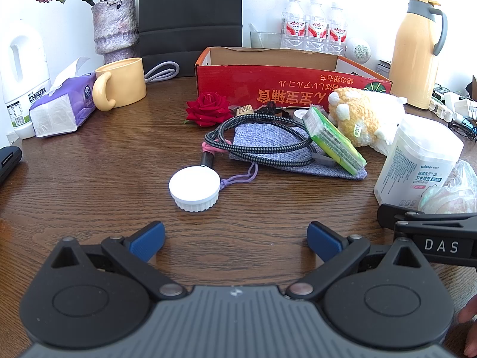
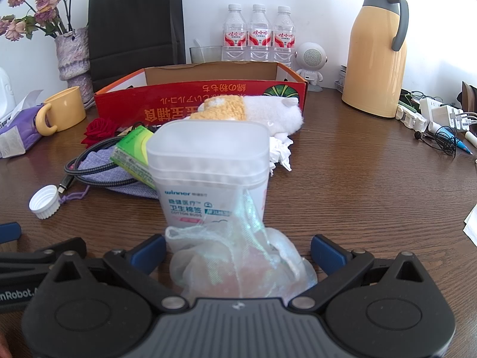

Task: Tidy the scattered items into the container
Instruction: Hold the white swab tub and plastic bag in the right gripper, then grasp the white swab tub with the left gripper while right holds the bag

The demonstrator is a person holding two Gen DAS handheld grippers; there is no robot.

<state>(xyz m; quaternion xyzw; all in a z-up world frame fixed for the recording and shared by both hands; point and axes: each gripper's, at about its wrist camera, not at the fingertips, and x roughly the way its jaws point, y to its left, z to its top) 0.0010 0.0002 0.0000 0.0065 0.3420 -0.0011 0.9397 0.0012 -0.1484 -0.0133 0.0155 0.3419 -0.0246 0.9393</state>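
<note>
A red cardboard box (image 1: 268,89) (image 2: 179,101) stands open at the back of the wooden table. In front of it lie a red rose (image 1: 207,109), a braided cable (image 1: 259,140) on a purple pouch (image 1: 286,152), a green packet (image 1: 334,140), a plush toy (image 1: 357,116) and a white cap (image 1: 195,189). My left gripper (image 1: 235,241) is open and empty, just short of the cap. My right gripper (image 2: 238,250) is open around a sheer mesh bag (image 2: 235,259), with the cotton bud tub (image 2: 208,173) right behind it.
A yellow mug (image 1: 120,83), tissue pack (image 1: 64,109), vase (image 1: 114,26) and white jug (image 1: 22,68) stand at the left. Water bottles (image 2: 258,34), a yellow thermos (image 2: 377,50) and chargers with cables (image 2: 438,119) stand at the back right. Crumpled tissue (image 2: 280,152) lies by the plush.
</note>
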